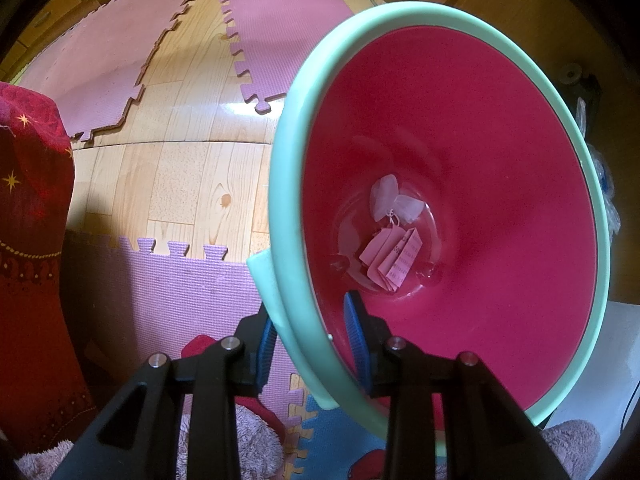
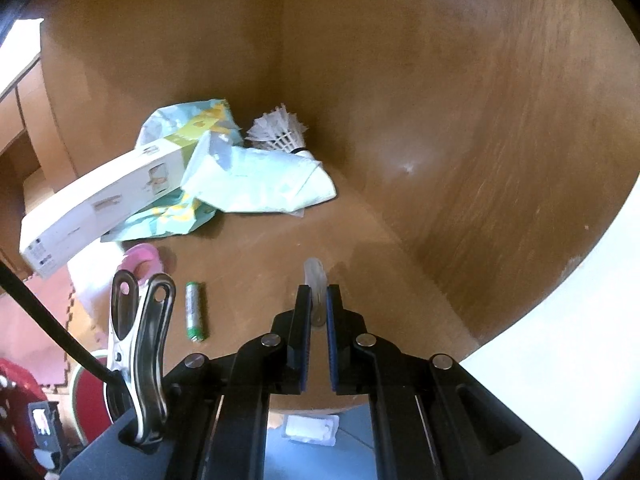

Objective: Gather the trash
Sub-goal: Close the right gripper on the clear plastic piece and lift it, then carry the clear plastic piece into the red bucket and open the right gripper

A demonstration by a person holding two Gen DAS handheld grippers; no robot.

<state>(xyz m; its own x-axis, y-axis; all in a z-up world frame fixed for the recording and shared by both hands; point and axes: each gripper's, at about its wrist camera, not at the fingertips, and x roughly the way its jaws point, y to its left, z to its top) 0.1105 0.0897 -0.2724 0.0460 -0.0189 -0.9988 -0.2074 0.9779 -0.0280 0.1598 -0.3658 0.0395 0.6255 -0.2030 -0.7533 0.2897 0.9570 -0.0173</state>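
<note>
On the brown tabletop my right gripper pinches a small clear scrap, so I should carry it level over the bin, whose rim my left gripper clamps, and release only above its red well.

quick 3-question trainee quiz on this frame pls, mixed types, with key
1. True or false: the left gripper grips the mint rim of the red bin.
2. What already lies at the bottom of the bin? A) a battery B) paper tags and a small pale wrapper C) nothing
3. Fill in: the right gripper is shut on a small ____ scrap, seemingly plastic.

Key: 1 true, one of the fingers inside the rim, one outside. 2 B. 3 translucent; the green battery lies on the brown tabletop.
</note>
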